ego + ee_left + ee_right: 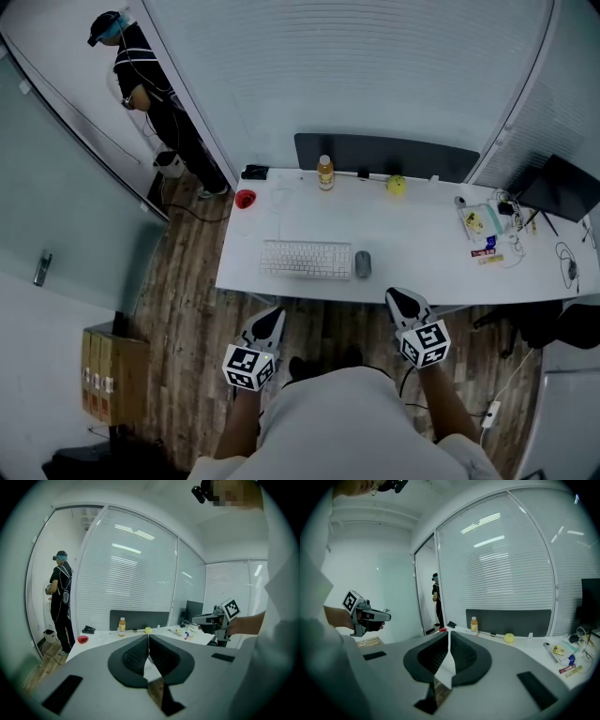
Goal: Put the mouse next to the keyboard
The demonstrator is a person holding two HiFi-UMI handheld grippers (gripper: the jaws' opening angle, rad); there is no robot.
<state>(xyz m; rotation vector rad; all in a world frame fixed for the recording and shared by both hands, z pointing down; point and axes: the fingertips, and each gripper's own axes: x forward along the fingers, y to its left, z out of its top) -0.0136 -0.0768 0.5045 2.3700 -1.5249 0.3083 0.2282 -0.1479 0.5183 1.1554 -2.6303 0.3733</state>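
Low in the head view, I hold left gripper [271,317] and right gripper [400,298] clenched on nothing, short of the desk [412,244]. Centre frame, the mouse [363,264] lies just beside the right end of the keyboard [307,259]. I'd part the right jaws before reaching. Gripper views hide both behind their jaws; whether they touch is unclear.

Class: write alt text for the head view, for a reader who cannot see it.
A grey mouse lies beside a white keyboard on a white desk. The left gripper and right gripper, jaws together, hover short of it.
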